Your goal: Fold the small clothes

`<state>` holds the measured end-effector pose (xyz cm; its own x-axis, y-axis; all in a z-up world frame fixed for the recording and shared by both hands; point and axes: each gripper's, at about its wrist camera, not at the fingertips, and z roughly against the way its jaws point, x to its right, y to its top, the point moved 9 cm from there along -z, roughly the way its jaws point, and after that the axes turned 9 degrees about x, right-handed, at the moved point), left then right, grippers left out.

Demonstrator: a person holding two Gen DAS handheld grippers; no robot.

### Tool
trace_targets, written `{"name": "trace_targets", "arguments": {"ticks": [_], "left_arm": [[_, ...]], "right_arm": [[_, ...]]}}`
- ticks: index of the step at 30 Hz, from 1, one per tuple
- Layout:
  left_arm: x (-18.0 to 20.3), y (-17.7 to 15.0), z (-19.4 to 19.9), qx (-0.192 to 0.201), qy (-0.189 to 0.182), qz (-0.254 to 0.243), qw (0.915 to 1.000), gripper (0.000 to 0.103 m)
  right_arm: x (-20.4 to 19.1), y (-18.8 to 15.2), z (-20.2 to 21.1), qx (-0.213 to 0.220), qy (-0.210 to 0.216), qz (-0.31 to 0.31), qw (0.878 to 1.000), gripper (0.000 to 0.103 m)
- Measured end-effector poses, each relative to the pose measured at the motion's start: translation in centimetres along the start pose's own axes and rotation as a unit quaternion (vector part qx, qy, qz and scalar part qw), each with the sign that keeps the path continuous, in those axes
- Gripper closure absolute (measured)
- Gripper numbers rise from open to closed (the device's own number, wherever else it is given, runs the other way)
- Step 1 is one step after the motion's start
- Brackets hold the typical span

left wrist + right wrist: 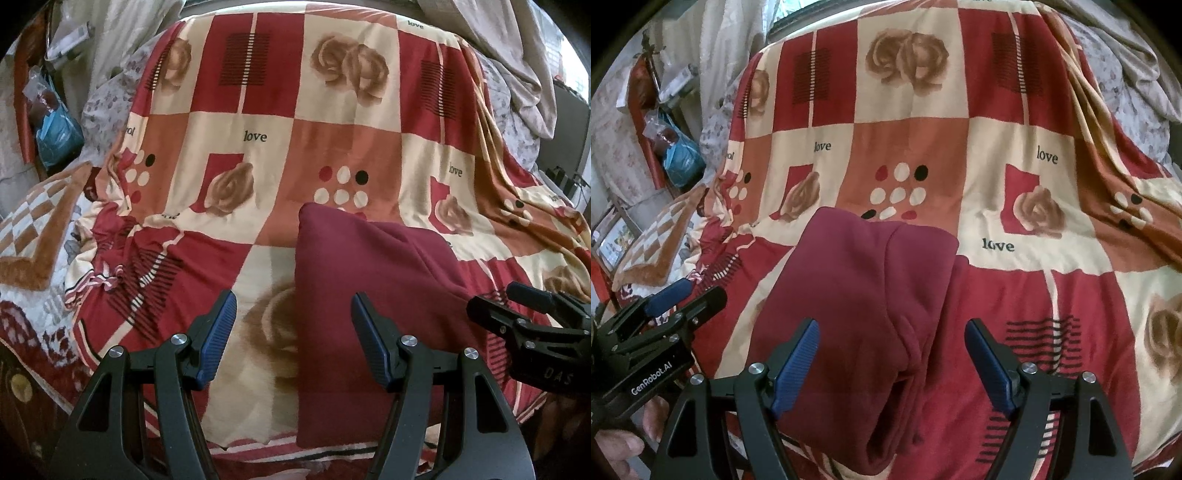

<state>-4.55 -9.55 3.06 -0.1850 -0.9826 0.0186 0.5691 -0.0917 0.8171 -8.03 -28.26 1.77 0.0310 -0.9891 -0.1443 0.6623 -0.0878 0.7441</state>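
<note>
Maroon garment (857, 295) lies flat on the patterned bedspread (1015, 122), directly under and ahead of the right gripper (892, 365), whose blue pads (796, 369) stand wide apart above the cloth with nothing pinched. In the left wrist view the same garment (373, 295) sits mostly to the right of the left gripper (293, 339); its left edge runs down between the two pads, right pad (369, 339) over the fabric, left pad over the bedspread. Left jaws are parted too, holding nothing. Whether either gripper's pads touch the cloth is unclear.

Garment is plain dark red, fleecy-looking, folded into a rough rectangle with a rounded far corner. A raised fold or seam runs lengthwise down its right half in the right wrist view, with wrinkles near the near end.

Near edge is cut off behind the gripper arms in both views. Garment type cannot be made out. Part of a hand (617, 443) shows at lower left in the right wrist view, gripping the left tool.
</note>
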Motion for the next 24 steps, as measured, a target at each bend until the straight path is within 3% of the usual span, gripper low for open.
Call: {"name": "trace_targets", "arguments": {"ticks": [24], "left_arm": [[-1.2,-0.1,-1.9,-0.012,0.006,0.010,0.9999,0.039]], "right_arm": [[-0.9,-0.2,-2.4,-0.020,0.003,0.006,1.000,0.024]]}}
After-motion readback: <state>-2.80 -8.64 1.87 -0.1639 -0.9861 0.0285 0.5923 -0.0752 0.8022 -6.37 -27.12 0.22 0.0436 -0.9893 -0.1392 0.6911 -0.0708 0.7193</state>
